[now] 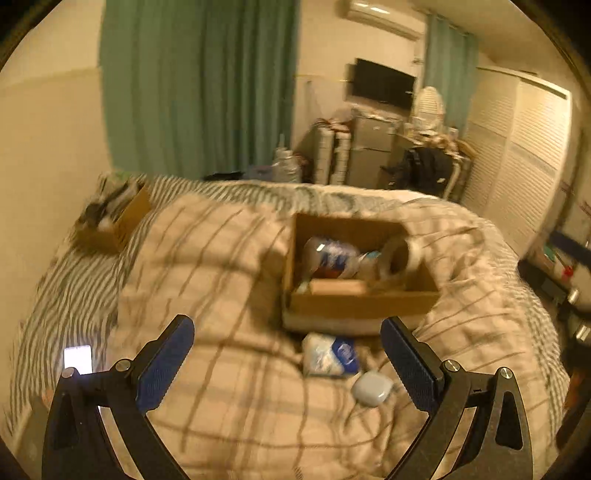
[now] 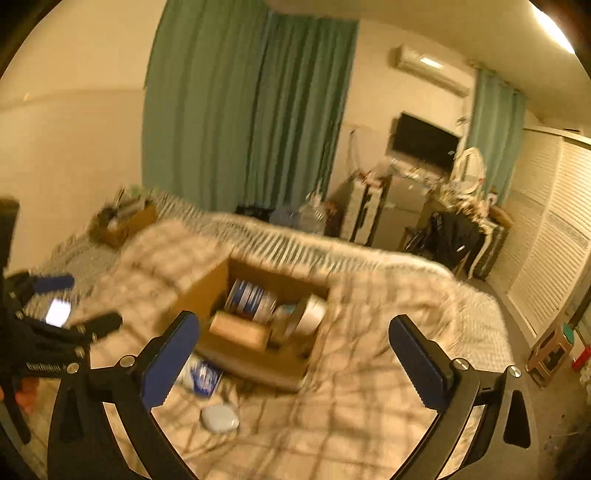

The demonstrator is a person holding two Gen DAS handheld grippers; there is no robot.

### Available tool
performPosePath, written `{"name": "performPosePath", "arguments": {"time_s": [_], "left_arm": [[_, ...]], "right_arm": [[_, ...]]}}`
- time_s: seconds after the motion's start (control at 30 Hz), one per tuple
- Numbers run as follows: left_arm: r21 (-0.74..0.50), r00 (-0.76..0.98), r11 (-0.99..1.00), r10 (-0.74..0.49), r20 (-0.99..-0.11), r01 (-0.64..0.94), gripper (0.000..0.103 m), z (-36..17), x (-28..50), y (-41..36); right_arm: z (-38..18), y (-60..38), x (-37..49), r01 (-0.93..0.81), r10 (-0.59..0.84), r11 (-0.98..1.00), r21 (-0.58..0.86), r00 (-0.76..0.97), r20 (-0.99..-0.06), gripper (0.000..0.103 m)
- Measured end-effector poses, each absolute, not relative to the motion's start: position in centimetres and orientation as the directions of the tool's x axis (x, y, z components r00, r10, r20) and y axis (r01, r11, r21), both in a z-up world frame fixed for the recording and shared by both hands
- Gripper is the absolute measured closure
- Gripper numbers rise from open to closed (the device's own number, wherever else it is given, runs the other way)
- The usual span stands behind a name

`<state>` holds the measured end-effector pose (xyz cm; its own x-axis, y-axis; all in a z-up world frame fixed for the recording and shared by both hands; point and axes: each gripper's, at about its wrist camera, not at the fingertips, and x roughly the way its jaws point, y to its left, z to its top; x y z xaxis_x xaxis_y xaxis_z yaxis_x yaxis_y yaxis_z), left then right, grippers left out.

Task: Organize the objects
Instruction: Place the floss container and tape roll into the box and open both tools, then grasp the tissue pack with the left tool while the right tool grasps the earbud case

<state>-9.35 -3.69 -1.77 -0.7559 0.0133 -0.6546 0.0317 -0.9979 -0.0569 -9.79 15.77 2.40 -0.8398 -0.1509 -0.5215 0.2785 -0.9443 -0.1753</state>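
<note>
The left hand-held gripper [image 1: 287, 341] is hovering over the bed with its blue-padded jaws spread wide and nothing between them. The right hand-held gripper [image 2: 293, 341] is likewise standing fully open and empty above the plaid blanket [image 2: 369, 387].

Just ahead of both, an open cardboard box [image 1: 364, 304] is sitting on the blanket, its near wall facing the grippers. Inside it, a roll of tape [image 1: 397, 256] is leaning against the right side, a blue-and-white package [image 1: 332, 258] is lying toward the back, and a tan block [image 1: 338, 286] is resting along the near wall. Outside the box, a small blue-and-white packet [image 1: 330, 354] is lying just beside its near edge, and a pale rounded case [image 1: 371, 387] is lying near that packet, closer to the cameras. Bare blanket is stretching out to the left of the box.

A second cardboard box [image 1: 110, 225] is sitting well apart at the far left corner of the bed, on the striped sheet [image 1: 70, 288]. A lit phone [image 1: 77, 359] is glowing on that sheet near the left edge.

Beyond the bed, green curtains [image 1: 199, 85] are hanging along the far wall, a dark screen [image 1: 382, 83] is mounted beside them, an air conditioner [image 1: 384, 16] is sitting above it, and louvered wardrobe doors [image 1: 517, 147] are running along the right side. Both views are blurring.
</note>
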Motion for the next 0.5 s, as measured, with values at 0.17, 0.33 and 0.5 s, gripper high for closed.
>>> {"name": "performPosePath", "arguments": {"time_s": [0.17, 0.33, 0.5], "left_arm": [[0.005, -0.710, -0.994, -0.083, -0.699, 0.111, 0.000, -7.4, -10.0, -4.2], [0.006, -0.663, -0.996, -0.066, -0.746, 0.093, 0.000, -10.2, -10.9, -5.3], [-0.021, -0.611, -0.995, -0.040, -0.790, 0.093, 0.000, -12.2, -11.7, -6.1]], "right_arm": [[-5.7, 14.2, -13.4, 0.334, -0.150, -0.932, -0.142, -0.711, -0.687, 0.000], [-11.6, 13.2, -15.6, 0.355, -0.108, -0.926, -0.132, -0.582, -0.806, 0.001], [-14.5, 12.0, -16.1, 0.412, -0.107, -0.902, -0.127, -0.499, -0.860, 0.013]]}}
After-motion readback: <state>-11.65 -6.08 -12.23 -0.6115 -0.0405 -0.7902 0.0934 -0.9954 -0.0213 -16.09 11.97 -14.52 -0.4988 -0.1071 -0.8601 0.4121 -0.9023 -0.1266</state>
